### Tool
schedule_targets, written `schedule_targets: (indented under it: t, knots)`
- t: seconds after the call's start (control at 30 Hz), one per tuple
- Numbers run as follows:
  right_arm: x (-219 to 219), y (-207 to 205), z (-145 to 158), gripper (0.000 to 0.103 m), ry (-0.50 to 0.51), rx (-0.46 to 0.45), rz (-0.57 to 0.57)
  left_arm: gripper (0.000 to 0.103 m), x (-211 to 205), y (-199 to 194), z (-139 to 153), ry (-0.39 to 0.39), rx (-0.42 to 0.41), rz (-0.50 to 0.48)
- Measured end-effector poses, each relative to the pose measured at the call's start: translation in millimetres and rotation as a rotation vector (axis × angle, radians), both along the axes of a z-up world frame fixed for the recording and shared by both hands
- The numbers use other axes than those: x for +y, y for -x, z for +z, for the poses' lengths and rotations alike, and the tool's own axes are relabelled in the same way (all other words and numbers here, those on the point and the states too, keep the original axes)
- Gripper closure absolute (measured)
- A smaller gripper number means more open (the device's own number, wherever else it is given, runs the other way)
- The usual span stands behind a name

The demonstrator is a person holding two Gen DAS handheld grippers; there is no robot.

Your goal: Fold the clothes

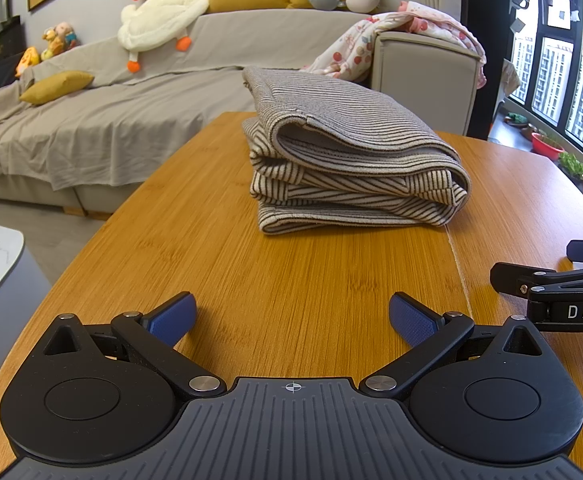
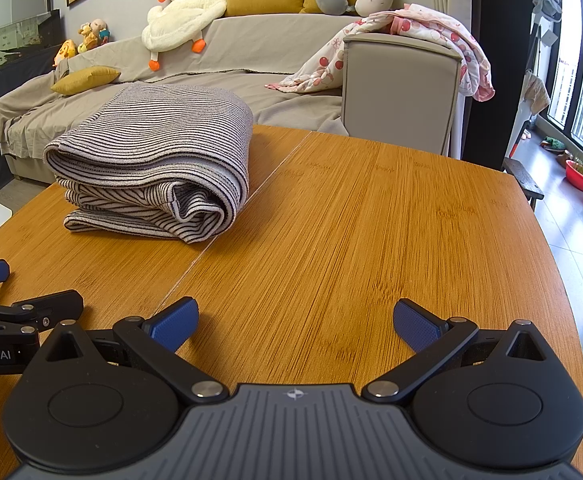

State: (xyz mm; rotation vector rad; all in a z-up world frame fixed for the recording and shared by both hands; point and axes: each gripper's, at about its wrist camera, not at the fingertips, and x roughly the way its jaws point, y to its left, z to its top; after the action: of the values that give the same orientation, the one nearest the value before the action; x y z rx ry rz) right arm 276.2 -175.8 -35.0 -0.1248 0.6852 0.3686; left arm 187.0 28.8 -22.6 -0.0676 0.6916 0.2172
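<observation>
Your striped garment (image 1: 351, 152) sits folded in a thick bundle on the wooden table (image 1: 251, 280), well ahead of both tools. From your left gripper (image 1: 292, 316) it lies at about twelve to one o'clock, almost dead ahead; from your right gripper (image 2: 295, 322) it lies off at about ten to eleven o'clock (image 2: 151, 168). The left one therefore looks the nearer and better lined up, should the bundle need any more handling. Its long axis runs roughly across your line of reach, with the rolled fold edges facing you and the table's seam just beside its right-hand edge.

Both pairs of fingers stand wide apart with nothing between them, hovering low over bare wood near the table's front edge. Each tool shows at the border of the other's view, side by side.

You cannot see the far side of the bundle, nor how neatly the inner layers lie; the type of garment is also hard to tell. Whether other clothes wait outside the frame is not shown.
</observation>
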Motion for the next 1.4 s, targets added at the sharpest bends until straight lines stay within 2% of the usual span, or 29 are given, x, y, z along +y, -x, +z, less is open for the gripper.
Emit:
schedule_targets:
  t: [0.43, 1.4]
  knots:
    - [-0.5, 2.8, -0.3, 0.000, 0.000, 0.000, 0.005, 0.000, 4.2, -3.4, 2.7, 0.007, 0.025, -0.011]
    - [-3.3, 4.4, -0.4, 0.000, -0.001, 0.000, 0.014, 0.000, 3.8, -2.6, 0.6, 0.005, 0.006, -0.011]
